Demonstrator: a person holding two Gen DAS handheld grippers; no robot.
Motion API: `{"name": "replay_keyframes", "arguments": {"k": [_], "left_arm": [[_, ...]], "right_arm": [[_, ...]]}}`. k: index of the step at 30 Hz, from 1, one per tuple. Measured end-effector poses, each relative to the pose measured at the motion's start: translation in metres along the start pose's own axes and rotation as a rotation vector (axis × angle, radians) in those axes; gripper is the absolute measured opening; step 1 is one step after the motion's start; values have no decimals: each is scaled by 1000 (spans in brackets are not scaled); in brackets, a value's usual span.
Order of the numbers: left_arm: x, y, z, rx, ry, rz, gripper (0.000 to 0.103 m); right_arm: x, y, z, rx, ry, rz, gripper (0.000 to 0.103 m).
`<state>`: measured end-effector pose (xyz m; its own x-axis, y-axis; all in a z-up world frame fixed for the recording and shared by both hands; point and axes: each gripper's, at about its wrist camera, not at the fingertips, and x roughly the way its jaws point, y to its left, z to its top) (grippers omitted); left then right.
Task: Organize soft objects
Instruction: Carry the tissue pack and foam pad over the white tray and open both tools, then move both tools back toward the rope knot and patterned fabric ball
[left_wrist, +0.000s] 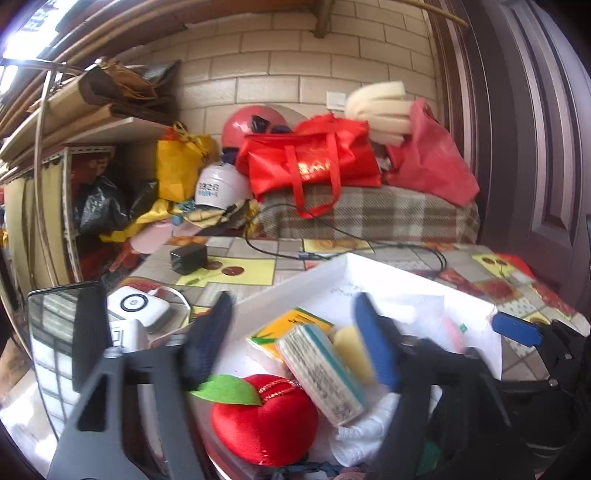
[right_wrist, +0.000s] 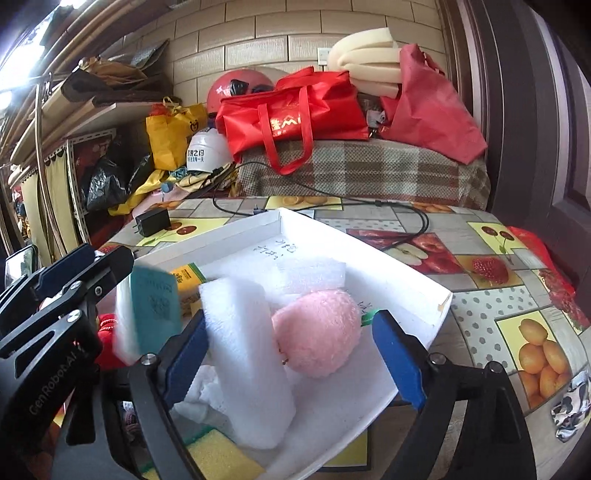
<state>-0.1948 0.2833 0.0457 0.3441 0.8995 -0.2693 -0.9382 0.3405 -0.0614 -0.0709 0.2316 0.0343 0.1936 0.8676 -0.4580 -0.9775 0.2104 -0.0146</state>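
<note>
Fruit-print tablecloth (right_wrist: 480, 236) bears white tray (right_wrist: 406, 266) holding foam block (right_wrist: 247, 354), pink plush (right_wrist: 321, 332).

Cream tile wall (left_wrist: 295, 55), dark door (left_wrist: 535, 147) right, cluttered shelves (left_wrist: 74, 122) left.

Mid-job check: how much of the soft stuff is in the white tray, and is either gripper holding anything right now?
Done: the white tray holds the red plush apple, the pink plush, a white foam block and a packaged sponge.
In hand: nothing; left gripper and right gripper are open above the tray.
Left: the yellow sponge at the tray's near edge looks unsettled.
</note>
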Motion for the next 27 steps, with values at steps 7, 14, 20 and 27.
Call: {"name": "replay_keyframes", "arguments": {"k": [7, 14, 20, 27], "left_arm": [[-9, 3, -1, -24, -19, -5, 103], [-13, 1, -1, -30, -16, -11, 103], [-19, -1, -3, -41, -13, -20, 103], [-28, -9, -7, -35, -8, -35, 103]], "right_arm": [[-13, 10, 0, -52, -77, -10, 103], [-17, 9, -2, -55, -93, -27, 103], [-23, 7, -6, -52, -105, -38, 103], [-31, 3, -11, -50, -103, -43, 103]]}}
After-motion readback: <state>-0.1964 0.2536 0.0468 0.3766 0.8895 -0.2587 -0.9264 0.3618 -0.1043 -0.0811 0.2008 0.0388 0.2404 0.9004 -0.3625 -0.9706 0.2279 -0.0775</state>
